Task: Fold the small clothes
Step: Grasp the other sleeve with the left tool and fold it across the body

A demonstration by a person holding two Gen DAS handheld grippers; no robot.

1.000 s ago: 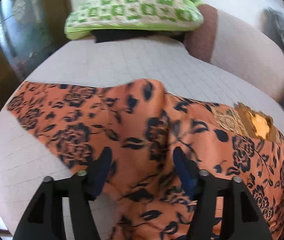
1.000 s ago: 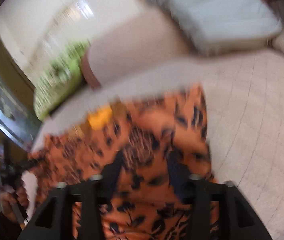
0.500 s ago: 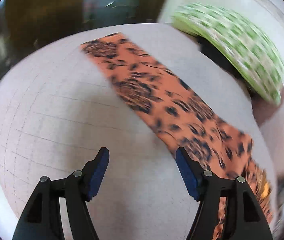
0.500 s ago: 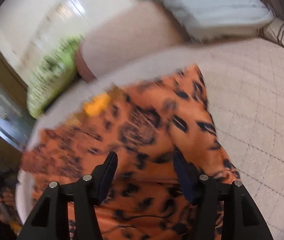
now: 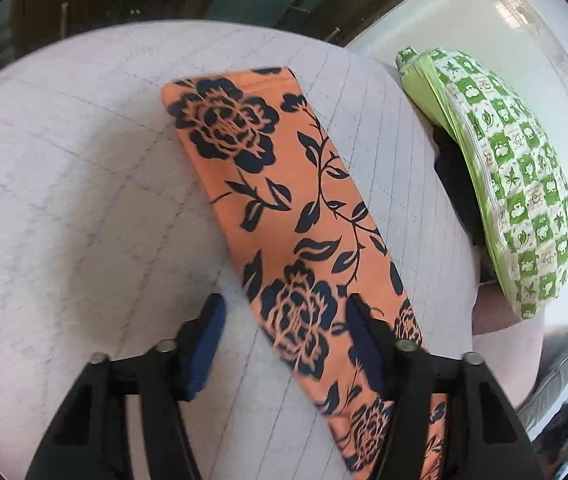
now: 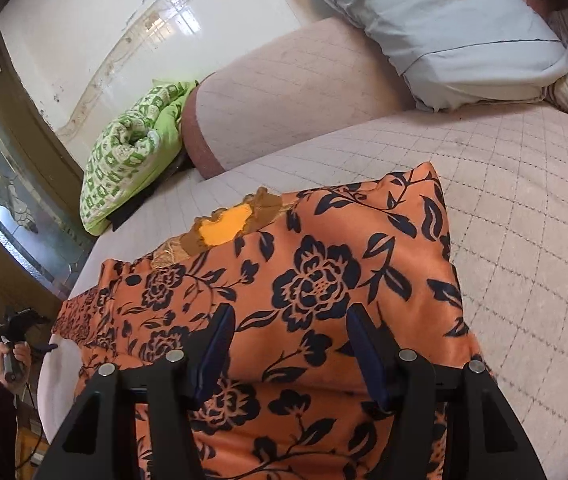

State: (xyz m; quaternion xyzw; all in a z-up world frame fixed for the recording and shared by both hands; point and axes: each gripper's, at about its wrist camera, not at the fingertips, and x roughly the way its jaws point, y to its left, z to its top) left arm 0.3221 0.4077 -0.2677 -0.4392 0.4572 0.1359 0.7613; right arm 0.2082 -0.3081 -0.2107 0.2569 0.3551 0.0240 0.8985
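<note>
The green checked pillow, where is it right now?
In the left wrist view the green checked pillow lies at the bed's right edge, beside the orange floral garment.

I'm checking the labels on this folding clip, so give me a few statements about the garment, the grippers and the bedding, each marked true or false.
1. The orange floral garment lies on the quilted mattress. True.
2. The left gripper is shut on the cloth. False: its jaws stand open, above a long strip of the garment.
3. The right gripper is open, with orange fabric below it. True.
4. The green checked pillow lies on top of the garment. False: it sits apart from it, at the mattress edge.
5. A yellow patch shows at the garment's far edge in the right wrist view. True.
6. The pale blue pillow is striped red. False: it is plain.
</note>
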